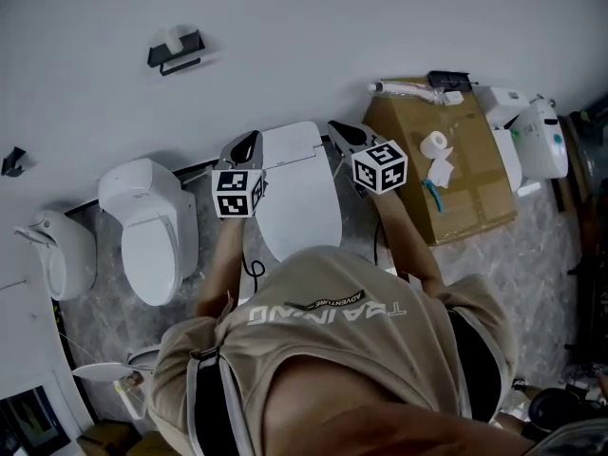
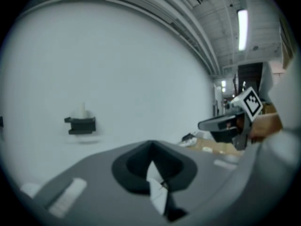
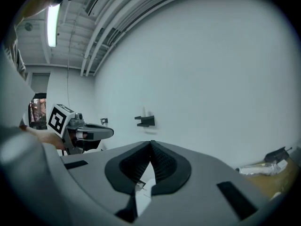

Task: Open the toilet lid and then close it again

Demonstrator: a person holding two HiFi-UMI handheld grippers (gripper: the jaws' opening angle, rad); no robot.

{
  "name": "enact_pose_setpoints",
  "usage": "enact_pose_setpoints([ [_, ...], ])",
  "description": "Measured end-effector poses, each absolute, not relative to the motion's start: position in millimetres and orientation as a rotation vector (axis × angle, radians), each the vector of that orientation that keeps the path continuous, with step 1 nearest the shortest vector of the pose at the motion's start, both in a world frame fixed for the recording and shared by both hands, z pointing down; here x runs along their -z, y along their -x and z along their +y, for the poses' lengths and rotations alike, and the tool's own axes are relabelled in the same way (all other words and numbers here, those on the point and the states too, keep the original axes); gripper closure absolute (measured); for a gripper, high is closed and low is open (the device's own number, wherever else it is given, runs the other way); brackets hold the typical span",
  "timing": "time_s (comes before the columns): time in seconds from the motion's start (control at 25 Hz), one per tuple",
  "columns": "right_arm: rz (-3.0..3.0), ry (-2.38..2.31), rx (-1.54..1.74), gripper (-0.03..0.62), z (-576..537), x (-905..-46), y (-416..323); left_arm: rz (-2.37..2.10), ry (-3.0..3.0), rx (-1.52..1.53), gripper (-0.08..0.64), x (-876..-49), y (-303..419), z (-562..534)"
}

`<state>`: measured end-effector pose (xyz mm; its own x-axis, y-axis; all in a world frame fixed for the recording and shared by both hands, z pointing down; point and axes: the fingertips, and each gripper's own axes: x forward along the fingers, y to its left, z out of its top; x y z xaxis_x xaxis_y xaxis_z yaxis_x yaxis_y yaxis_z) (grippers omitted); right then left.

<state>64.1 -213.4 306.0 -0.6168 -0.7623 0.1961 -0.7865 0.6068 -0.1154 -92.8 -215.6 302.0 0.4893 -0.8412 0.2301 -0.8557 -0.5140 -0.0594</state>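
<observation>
Head view: toilet lid [image 1: 302, 198] lies down, between left tool [image 1: 249, 141] and right tool [image 1: 338, 127]; its front edge is cut off by the person's shirt [image 1: 332, 340]. Left gripper view: left tool pressed together on nothing, facing the wall [image 2: 117, 79], toilet out of frame. Right gripper view: right tool likewise pressed together, empty.

Glossy, smooth toilet lid [image 1: 299, 193]; matt box [image 1: 480, 164], seemingly cardboard.
</observation>
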Motion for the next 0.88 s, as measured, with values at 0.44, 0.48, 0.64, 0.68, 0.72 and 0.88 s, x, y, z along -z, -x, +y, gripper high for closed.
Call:
enact_pose_setpoints([
  [0.44,-2.798,-1.370,-0.008,0.580,-203.8,-222.2,-50.1,-1.697,-2.777,-0.163,0.555,-194.0,99.2,-221.5],
  [0.48,-2.801,-1.367,0.028,0.580,-202.2,-216.0,-46.8,-1.703,-2.786,-0.150,0.555,-188.3,99.1,-220.1],
  [0.64,-2.811,-1.328,0.112,0.580,-196.3,-201.1,-37.6,-1.725,-2.786,-0.107,0.555,-182.0,99.4,-214.7],
  [0.68,-2.818,-1.314,0.112,0.580,-195.1,-201.1,-36.7,-1.723,-2.784,-0.102,0.555,-183.7,98.7,-213.4],
  [0.72,-2.823,-1.303,0.105,0.580,-193.8,-203.2,-36.3,-1.719,-2.784,-0.105,0.555,-186.0,97.6,-211.9],
  [0.88,-2.800,-1.283,0.033,0.580,-186.8,-227.2,-36.7,-1.700,-2.789,-0.134,0.555,-192.3,95.3,-208.2],
])
